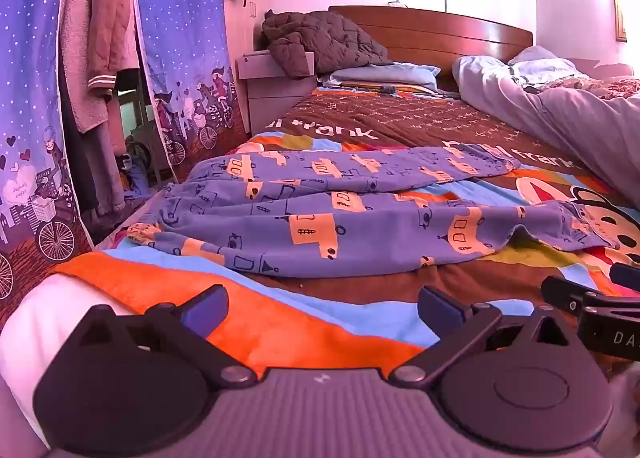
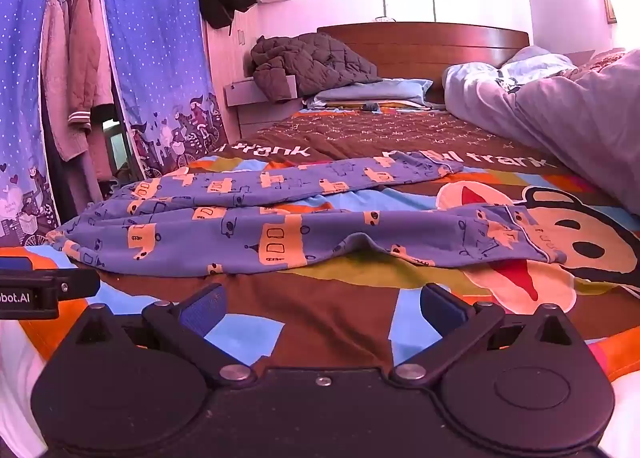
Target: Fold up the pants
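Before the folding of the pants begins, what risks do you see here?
1. The pants lie rumpled, the near leg humped; a fold now may trap wrinkles.
2. The bedspread under them is soft; the open right gripper or left gripper might pinch it along with the cloth.
3. The waistband sits near the bed's left edge, so it may slide off.

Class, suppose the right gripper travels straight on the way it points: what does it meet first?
Probably the bedspread just ahead of the open right gripper, short of the blue pants; depth is uncertain.

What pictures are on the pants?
Orange buses on blue pants, clearest in the right wrist view.
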Motion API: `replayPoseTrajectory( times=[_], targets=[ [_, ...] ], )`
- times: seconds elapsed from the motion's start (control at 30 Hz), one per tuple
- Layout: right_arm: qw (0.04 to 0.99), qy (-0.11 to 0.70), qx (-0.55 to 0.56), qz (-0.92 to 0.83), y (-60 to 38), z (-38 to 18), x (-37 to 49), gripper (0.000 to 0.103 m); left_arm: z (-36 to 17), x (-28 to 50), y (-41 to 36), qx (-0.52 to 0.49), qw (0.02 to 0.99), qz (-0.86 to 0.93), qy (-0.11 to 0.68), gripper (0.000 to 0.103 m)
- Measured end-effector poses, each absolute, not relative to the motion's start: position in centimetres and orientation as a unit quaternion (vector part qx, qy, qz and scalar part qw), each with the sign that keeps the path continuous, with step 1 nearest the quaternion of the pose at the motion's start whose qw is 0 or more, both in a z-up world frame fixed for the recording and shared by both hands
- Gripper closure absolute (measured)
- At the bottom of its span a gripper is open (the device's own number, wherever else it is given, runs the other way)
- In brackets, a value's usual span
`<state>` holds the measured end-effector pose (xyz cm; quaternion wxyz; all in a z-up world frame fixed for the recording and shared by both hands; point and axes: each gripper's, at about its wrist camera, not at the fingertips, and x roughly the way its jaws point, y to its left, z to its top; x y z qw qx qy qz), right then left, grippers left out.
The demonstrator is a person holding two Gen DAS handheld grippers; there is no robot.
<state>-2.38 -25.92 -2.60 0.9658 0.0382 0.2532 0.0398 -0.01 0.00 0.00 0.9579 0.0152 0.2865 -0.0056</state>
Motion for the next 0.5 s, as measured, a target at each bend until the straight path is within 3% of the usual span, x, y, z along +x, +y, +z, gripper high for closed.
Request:
replayPoseTrajectory(
  times=[0.5],
  targets=[
    [0.968,0.244,0.037,0.044,-25.9,-2.59,-2.21,0.001,0.0,0.1,-0.25,0.019,0.956,-0.008,0.291,0.0]
  ],
)
